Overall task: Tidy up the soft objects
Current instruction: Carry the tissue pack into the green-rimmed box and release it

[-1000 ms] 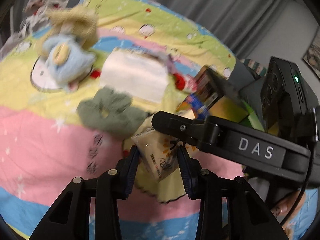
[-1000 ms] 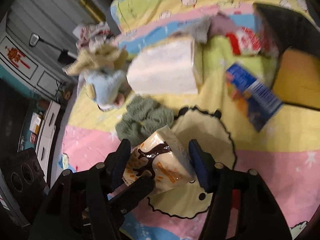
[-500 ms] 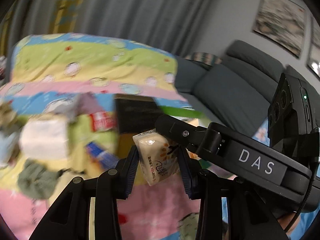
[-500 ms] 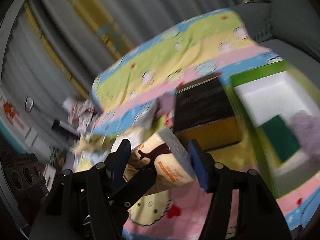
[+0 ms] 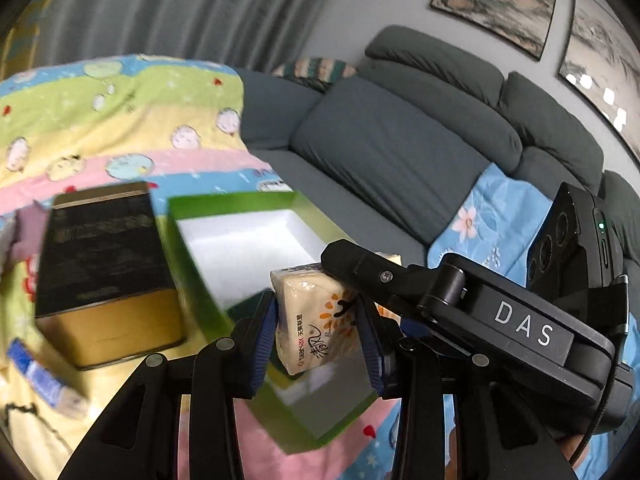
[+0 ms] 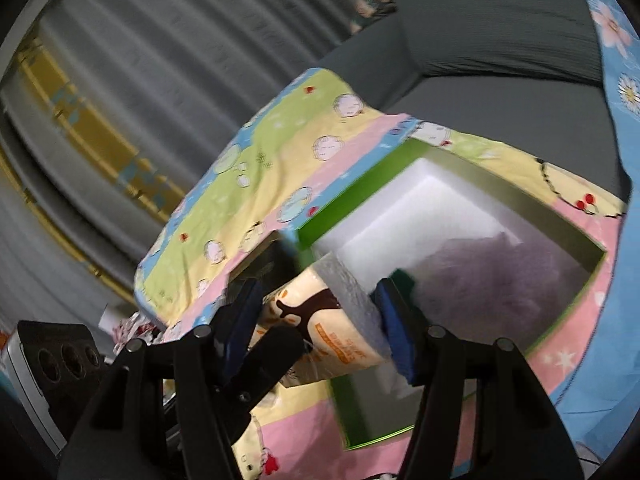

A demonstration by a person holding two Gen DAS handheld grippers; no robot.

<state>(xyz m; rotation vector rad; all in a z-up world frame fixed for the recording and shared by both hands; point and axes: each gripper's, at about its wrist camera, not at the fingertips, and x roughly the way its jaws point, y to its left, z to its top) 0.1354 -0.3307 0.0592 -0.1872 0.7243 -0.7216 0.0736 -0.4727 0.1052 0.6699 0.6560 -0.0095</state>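
The tissue pack [image 5: 316, 316] sits pinched between both my claws at once: my left gripper [image 5: 318, 340] squeezes it from its sides, and my right gripper [image 6: 320, 320] clamps the same pack [image 6: 320, 320], held in the air over the near edge of the green box [image 5: 200, 268]. In the right wrist view the box's white lining [image 6: 420, 216] holds something purple and fuzzy [image 6: 500, 272] at 3 o'clock. At 9 o'clock in the left view stands a black-and-gold tin [image 5: 104, 272]. Everything rests on a pastel cartoon blanket [image 5: 100, 120]. Beyond, at 1 o'clock, a grey sofa [image 5: 400, 140], framed pictures [image 5: 496, 0] and grey curtains [image 5: 180, 4].
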